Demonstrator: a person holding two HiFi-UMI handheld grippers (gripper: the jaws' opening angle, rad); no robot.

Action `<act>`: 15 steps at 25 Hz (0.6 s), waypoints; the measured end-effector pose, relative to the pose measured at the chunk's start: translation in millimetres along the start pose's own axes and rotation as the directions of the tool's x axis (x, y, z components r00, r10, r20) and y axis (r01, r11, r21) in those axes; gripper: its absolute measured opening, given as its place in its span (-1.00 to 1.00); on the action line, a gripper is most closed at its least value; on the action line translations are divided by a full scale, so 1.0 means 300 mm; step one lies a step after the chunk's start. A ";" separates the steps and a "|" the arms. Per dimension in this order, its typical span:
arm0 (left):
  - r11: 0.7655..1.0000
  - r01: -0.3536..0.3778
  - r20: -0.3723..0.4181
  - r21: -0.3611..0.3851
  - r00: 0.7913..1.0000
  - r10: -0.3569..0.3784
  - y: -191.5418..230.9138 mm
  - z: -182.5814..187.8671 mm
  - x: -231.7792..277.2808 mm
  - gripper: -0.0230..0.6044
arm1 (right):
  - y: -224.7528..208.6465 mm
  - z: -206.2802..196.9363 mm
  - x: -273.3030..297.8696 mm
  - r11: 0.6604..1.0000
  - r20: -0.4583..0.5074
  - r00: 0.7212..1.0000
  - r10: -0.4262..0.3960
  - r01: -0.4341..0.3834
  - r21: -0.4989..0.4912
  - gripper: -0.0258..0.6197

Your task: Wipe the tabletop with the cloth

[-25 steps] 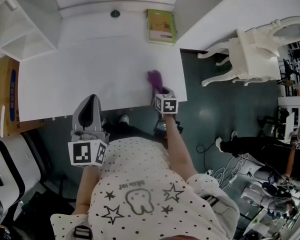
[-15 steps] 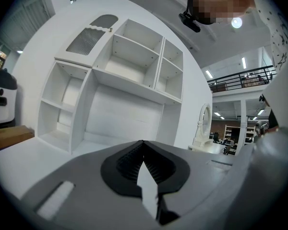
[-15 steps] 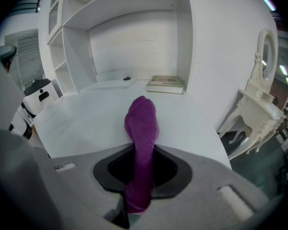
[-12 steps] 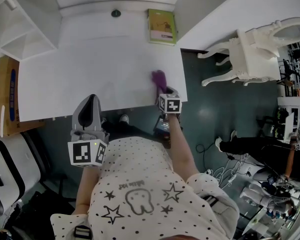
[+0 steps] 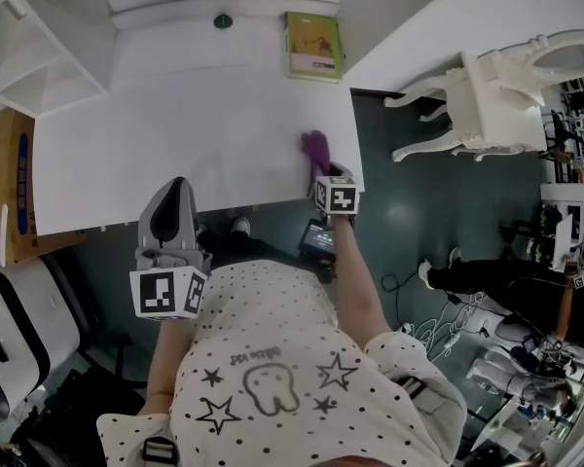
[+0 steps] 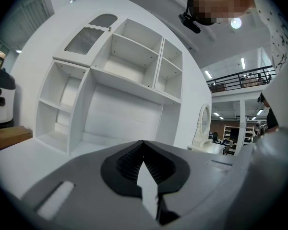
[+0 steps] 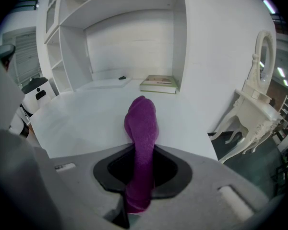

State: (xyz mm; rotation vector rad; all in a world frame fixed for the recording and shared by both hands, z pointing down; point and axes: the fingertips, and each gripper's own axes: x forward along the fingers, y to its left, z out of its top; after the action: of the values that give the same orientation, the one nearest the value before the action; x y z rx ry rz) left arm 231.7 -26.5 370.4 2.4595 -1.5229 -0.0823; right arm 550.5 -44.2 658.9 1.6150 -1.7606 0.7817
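right gripper (image 5: 323,171): jaws clamped on the purple cloth (image 7: 142,123), which rests on the white bench (image 5: 175,134) near its front right corner. left gripper (image 5: 171,197): jaws together, holding nothing, just off the bench's front edge. a book (image 5: 312,47) lies in the rear recess.

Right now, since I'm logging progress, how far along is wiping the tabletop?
Done: the purple cloth is clamped in the right gripper. In hand: it rests on the tabletop near the front right corner. To do: the white surface shows no wipe trace, so coverage can't be judged; the wide stretch leftward likely remains. The left gripper is shut, empty, off the table's front edge.
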 end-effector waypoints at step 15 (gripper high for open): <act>1.000 0.011 -0.002 0.014 1.000 -0.011 -0.027 0.003 0.009 -0.94 | -0.055 -0.004 -0.008 1.000 0.003 1.000 -0.009 0.009 0.003 -0.70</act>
State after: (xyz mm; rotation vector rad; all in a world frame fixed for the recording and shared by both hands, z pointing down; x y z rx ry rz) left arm 239.8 -25.5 367.7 2.4781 -1.5140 -0.0720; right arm 567.2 -43.1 658.1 1.6256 -1.7540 0.7779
